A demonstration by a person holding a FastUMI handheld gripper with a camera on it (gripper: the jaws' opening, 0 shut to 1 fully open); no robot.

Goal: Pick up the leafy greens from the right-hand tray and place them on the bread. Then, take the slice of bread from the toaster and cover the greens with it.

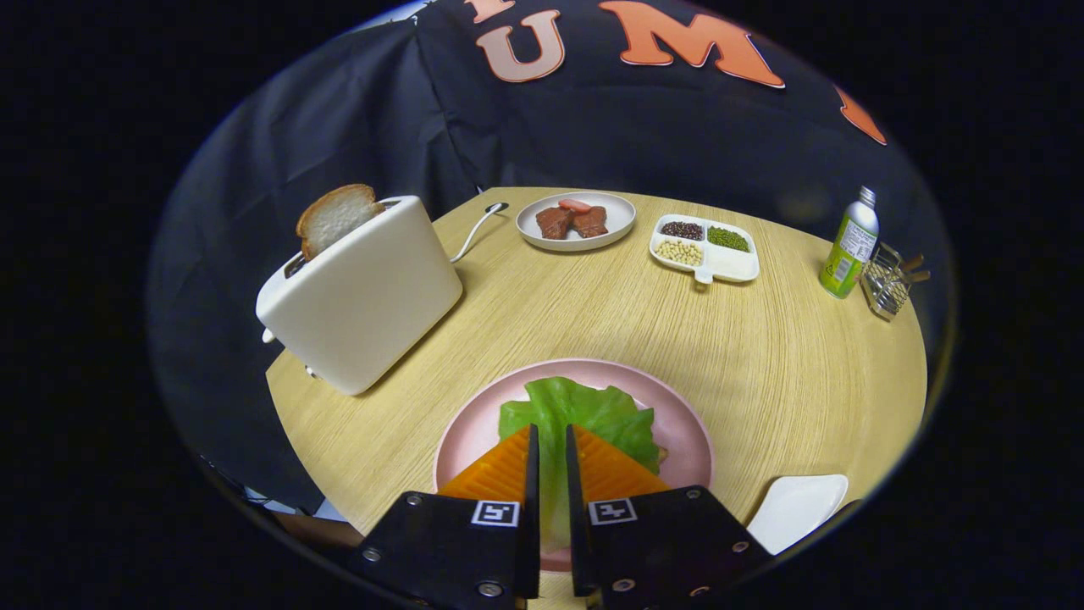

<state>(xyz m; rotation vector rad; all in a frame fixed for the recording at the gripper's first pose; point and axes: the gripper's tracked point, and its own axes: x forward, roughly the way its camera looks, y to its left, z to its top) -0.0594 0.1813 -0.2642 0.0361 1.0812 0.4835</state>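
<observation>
Gripper (550,440) nearly closed, pinching the greens (584,411) over the pink plate (690,440); bread (337,216) sits in the toaster (364,296).

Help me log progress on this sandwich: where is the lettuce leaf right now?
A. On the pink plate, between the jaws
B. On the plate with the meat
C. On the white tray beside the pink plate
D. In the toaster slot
A: the lettuce leaf lies on the pink plate, running back between the nearly closed jaws of the gripper, while the bread slice stands in the toaster.
</observation>
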